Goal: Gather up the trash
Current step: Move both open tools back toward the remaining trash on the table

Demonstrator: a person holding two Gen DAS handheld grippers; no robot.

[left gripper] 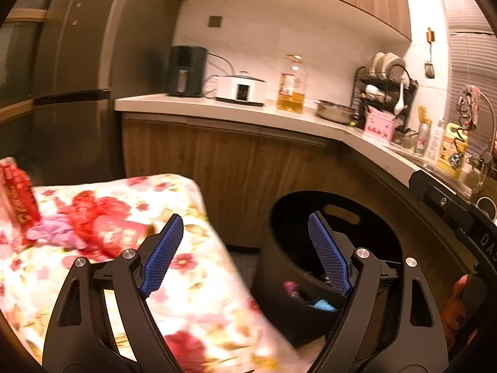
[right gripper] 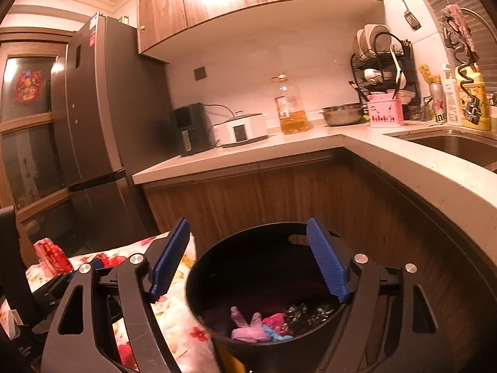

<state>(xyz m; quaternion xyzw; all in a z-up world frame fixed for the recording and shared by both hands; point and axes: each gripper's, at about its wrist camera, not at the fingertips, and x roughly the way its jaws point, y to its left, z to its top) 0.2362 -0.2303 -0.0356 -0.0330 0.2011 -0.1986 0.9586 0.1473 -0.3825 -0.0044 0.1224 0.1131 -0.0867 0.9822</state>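
The flowery cloth [left gripper: 174, 279] is blurry, the red packet [left gripper: 15, 199] is cut off, and the bin [right gripper: 264, 279] hides its bottom

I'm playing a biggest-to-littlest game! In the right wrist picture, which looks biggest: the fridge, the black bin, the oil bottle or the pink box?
1. Fridge
2. Black bin, though it is close to the camera, which makes it look larger
3. Oil bottle
4. Pink box, only slightly smaller-looking than the bottle

The right tool [right gripper: 248, 261] hangs over the black bin [right gripper: 198, 267] with its blue pads spread wide and nothing between them. Pink and blue scraps [right gripper: 257, 326] lie inside, beside a floral cloth [right gripper: 174, 320].
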